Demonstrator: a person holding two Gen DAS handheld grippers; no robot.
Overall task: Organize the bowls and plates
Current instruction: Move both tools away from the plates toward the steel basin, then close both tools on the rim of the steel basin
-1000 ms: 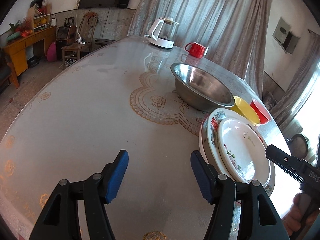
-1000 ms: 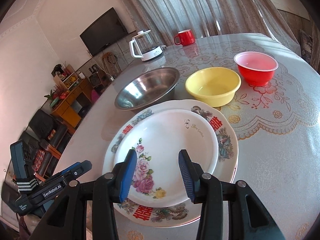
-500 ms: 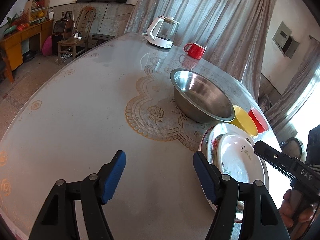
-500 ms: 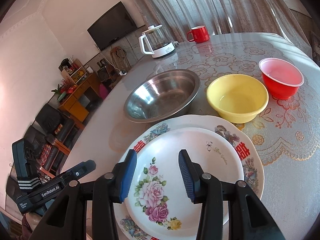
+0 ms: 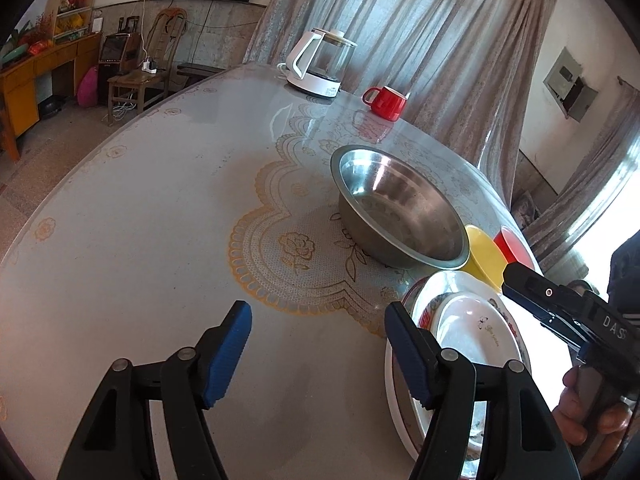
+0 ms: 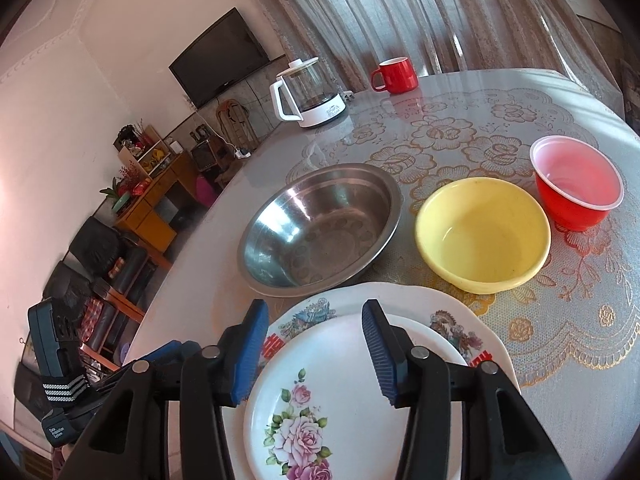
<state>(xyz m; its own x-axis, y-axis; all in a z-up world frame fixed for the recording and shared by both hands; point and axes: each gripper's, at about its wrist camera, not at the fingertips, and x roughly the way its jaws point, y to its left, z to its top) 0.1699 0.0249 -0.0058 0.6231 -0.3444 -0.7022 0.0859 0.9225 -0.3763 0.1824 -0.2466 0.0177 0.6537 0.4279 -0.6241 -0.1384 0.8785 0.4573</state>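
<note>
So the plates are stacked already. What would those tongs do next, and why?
Probably the right tongs, open and empty above the rose plate, move forward to the yellow bowl. The bowls are unstacked: steel bowl, yellow bowl and red bowl stand side by side.

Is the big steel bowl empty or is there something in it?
Empty: the round stainless steel bowl shows only its bare, shiny embossed bottom in both views.

Daylight admitted through grey pleated curtains (image 5: 420,32), blown-out window at right edge, glare on glossy lace-patterned tabletop (image 5: 288,120), strong fisheye bending, black vignetted corners.
</note>
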